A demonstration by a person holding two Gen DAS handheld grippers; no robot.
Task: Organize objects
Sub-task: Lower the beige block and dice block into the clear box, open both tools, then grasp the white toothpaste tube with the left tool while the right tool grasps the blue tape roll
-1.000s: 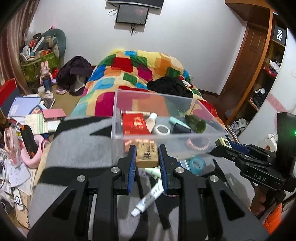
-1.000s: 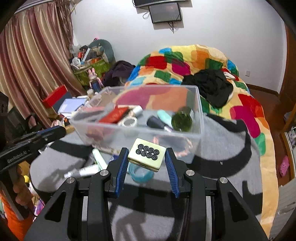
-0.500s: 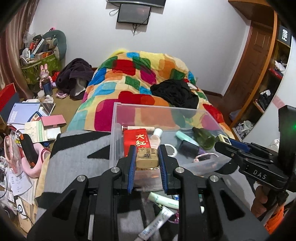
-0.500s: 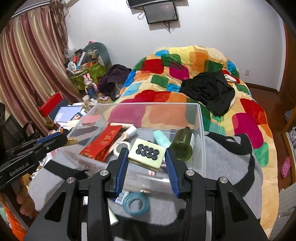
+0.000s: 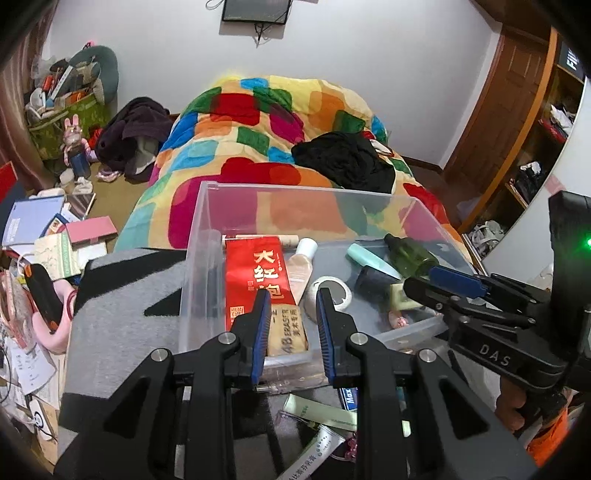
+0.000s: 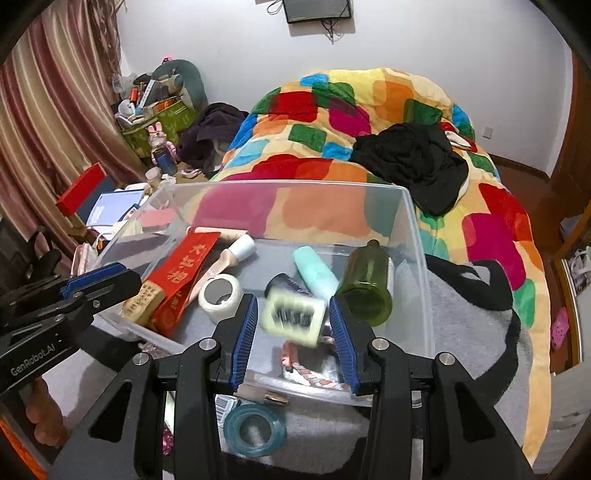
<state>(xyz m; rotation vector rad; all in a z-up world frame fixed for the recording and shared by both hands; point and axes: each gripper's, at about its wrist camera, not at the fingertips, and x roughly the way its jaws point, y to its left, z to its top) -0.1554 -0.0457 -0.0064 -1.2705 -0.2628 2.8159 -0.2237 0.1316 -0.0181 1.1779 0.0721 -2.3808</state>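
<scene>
- Left gripper (image 5: 290, 325): mine, jaws parted above the near end of the clear bin (image 5: 207, 221), touching nothing; the tan eraser (image 5: 287, 330) lay between the blue pads, resting on the bin floor against the red packet (image 5: 258, 273).
- Right gripper (image 6: 293, 330): mine, jaws spread over the bin's near right part; the pale tile (image 6: 293, 317) sat blurred between the pads with a gap on each side, clear of both.
- Bin contents: red packet, white-capped tube (image 5: 301, 262), roll of white tape (image 6: 219, 295), mint tube (image 6: 316, 271), dark cap (image 6: 284, 284), green bottle (image 6: 365, 280) lying on its side by the right wall, pink braided band (image 6: 310, 373) at the near wall.
- Open room: bare grey floor showed in the bin's middle, between the tape roll and the mint tube; the far wall stood well beyond both grippers.
- Outside the near wall: teal tape ring (image 6: 255, 430), pale green tube (image 5: 321, 411), white tube (image 5: 314, 450), all lying on the grey blanket (image 5: 122, 314).
- Surface and room: grey-and-black blanket over the bed's end, patchwork quilt (image 6: 332, 122) behind it with black clothing (image 6: 410, 162) on top; books and clutter on the floor to the left, striped curtain (image 6: 48, 118), wooden door (image 5: 495, 107), white wall with a mounted screen (image 6: 317, 9).
</scene>
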